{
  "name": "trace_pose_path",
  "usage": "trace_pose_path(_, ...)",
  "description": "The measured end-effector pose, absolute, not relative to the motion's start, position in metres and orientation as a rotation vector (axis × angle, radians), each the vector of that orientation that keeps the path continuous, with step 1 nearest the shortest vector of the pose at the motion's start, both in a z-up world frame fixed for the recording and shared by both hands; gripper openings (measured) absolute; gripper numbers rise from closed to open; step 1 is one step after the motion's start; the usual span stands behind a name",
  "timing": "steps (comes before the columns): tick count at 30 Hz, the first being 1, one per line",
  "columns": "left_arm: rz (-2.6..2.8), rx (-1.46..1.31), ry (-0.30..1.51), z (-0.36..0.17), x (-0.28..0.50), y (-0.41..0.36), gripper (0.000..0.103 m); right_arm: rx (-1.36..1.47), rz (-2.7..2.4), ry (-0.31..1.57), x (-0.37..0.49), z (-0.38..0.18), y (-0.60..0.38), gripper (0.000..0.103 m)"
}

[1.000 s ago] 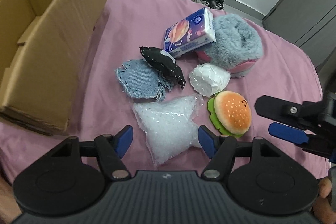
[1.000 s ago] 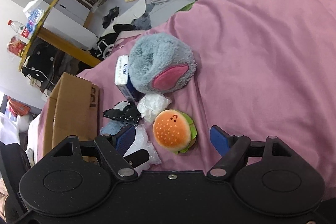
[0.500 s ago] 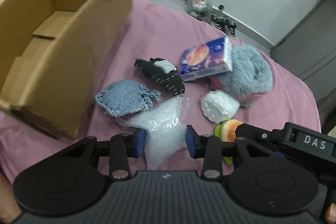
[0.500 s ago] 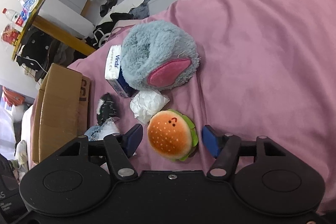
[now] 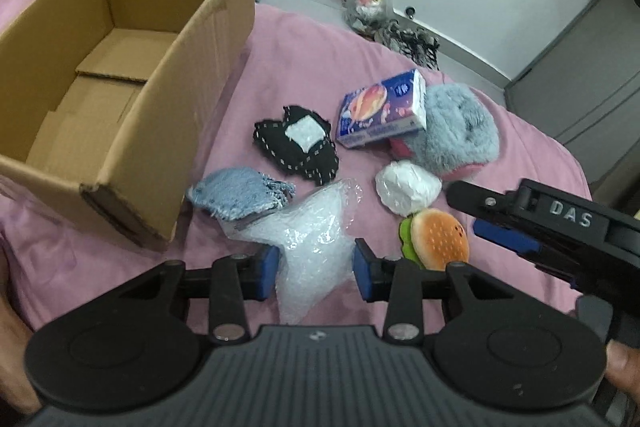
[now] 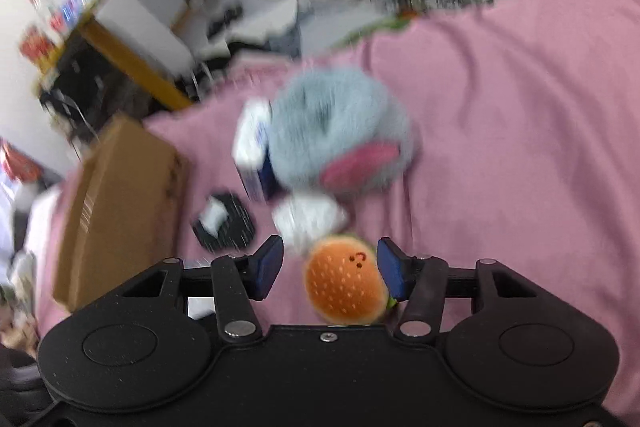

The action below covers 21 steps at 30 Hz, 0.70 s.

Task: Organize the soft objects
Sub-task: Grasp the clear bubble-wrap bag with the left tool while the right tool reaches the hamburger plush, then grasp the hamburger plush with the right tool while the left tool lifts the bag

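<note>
Left hand-held gripper (image 5: 315, 273): both blue pads press the sides of the clear plastic bag (image 5: 312, 243), pinching its lower part. The bag lies on the pink bed cover (image 5: 312, 59), just beside the denim patch (image 5: 240, 193). It looks very light, crinkly and slippery; film of this kind can slide out of a shallow pinch, so a hold across a bunched fold is the safer one.

Right hand-held gripper (image 6: 330, 269): jaws closing around the burger plush (image 6: 344, 283), which sits between them. The right pad appears to touch its edge; the left pad stands clear, so no grip is confirmed. The plush looks light, squashy and not fragile; the middle of the bun, across its width, offers the best hold.

The open cardboard box (image 5: 132, 131) stands to the left of the pile, nothing visible inside, the likely destination. Black stitched pouch (image 5: 298, 147), tissue pack (image 5: 380, 111), grey fluffy slipper (image 5: 460, 131) and white crumpled ball (image 5: 408, 187) rest untouched on the cover.
</note>
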<state>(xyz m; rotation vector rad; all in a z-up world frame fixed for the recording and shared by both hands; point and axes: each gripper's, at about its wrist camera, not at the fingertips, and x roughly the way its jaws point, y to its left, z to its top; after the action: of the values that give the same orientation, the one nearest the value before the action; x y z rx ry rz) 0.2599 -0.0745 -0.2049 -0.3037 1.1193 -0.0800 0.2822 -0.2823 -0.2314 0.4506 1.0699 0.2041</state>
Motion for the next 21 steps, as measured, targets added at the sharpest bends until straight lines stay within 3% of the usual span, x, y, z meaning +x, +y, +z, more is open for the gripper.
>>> trace_pose_path(10, -0.079, -0.314, 1.119, -0.195, 0.237, -0.055, 0.039, 0.304, 0.197, 1.153, 0.285, -0.236, -0.259, 0.060)
trace_pose_path(11, -0.078, -0.318, 1.113, -0.192, 0.234, -0.053, 0.039, 0.303, 0.191, 1.165, 0.285, -0.238, -0.259, 0.058)
trace_pose_path(13, -0.079, -0.325, 1.100, -0.188, 0.231, -0.050, 0.039, 0.302, 0.176, 1.180, 0.286, -0.239, -0.258, 0.044)
trace_pose_path(16, -0.085, -0.334, 1.078, -0.181, 0.227, -0.046, 0.039, 0.324, 0.165, 1.170, 0.284, -0.234, -0.259, 0.036)
trace_pose_path(21, -0.095, -0.360, 1.044, -0.173, 0.221, -0.040, 0.039, 0.310, 0.155, 1.104, 0.268, -0.212, -0.262, 0.035)
